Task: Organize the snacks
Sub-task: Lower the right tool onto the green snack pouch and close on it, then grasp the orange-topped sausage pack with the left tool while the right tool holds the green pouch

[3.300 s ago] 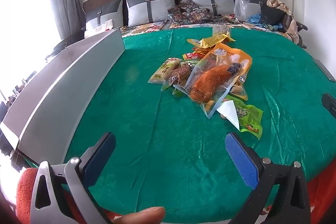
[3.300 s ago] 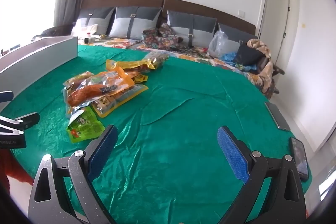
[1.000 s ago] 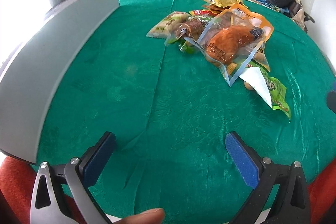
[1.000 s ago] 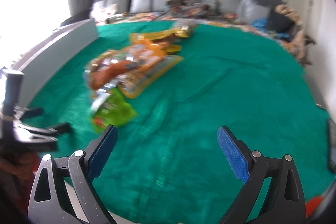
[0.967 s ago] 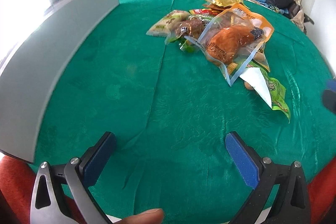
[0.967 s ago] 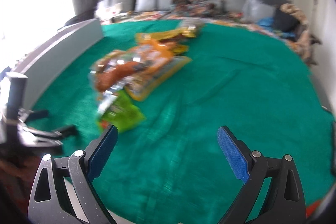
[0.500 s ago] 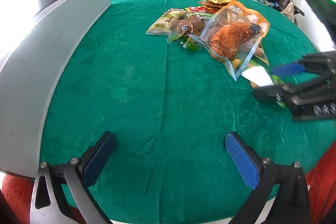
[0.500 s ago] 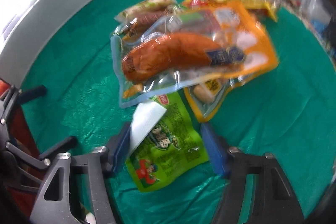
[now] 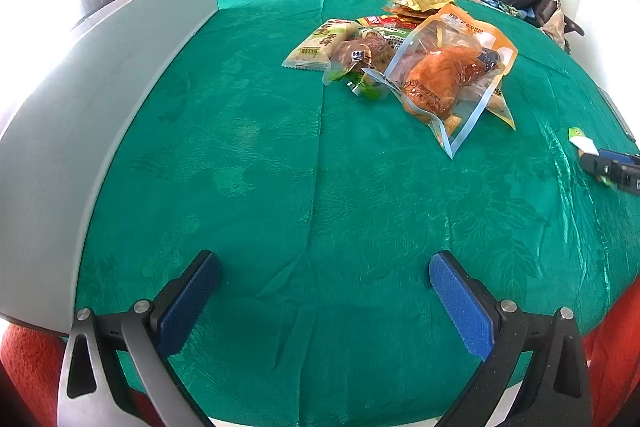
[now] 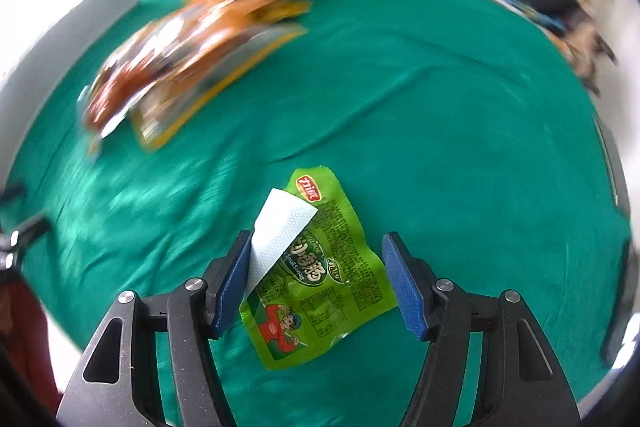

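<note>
The right gripper, wide apart a second ago, now has its fingers clamped on the green sausage packet, carried clear of the snack pile (first item sorted); the left gripper hangs open, empty.

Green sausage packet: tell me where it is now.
In the right wrist view the green sausage packet sits between the right gripper's pads, right of the snack pile.

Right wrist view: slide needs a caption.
Right gripper holds a green snack packet above the green cloth, away from the snack pile.
</note>
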Motion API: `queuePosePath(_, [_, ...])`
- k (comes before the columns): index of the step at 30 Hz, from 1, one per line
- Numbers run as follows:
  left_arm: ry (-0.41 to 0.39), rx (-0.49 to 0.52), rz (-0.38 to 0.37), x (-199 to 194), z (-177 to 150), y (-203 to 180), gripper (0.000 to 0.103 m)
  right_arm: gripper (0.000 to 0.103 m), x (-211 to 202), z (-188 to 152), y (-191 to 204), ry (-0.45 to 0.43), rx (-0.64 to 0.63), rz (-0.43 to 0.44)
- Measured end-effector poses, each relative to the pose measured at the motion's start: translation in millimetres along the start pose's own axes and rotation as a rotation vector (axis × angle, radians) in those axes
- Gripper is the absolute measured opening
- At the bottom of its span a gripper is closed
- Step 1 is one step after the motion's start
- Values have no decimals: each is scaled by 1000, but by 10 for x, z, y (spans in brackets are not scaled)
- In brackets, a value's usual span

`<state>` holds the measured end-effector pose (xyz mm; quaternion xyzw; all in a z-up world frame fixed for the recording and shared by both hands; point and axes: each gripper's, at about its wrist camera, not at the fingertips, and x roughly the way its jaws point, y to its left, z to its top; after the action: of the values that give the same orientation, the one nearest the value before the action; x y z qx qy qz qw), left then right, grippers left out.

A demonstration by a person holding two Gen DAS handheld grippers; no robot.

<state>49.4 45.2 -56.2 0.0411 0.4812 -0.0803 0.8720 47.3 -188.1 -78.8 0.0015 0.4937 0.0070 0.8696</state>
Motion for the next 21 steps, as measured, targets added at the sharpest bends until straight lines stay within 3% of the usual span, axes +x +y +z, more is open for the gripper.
queuePosePath(5, [19, 9, -11, -26, -12, -17, 103, 68, -24, -95, -152, -117, 86, -2])
queuePosePath(8, [51, 47, -73, -33, 75, -87, 102, 69, -94, -109, -107, -154, 62, -36])
queuePosePath(10, [46, 91, -116, -70, 229, -169, 102, 70, -128, -211, -1, -175, 50, -44])
queuePosePath(15, [-26, 283, -125, -112, 897, -543, 103, 72, -138, -118, -125, -194, 56, -38])
queuePosePath(18, [-46, 374, -73, 76, 1233, -727, 103, 72, -158, -116, -129, -196, 57, -34])
queuePosePath(21, [-2, 395, -49, 362, 1387, -826, 102, 72, -144, -106, -133, -197, 57, -34])
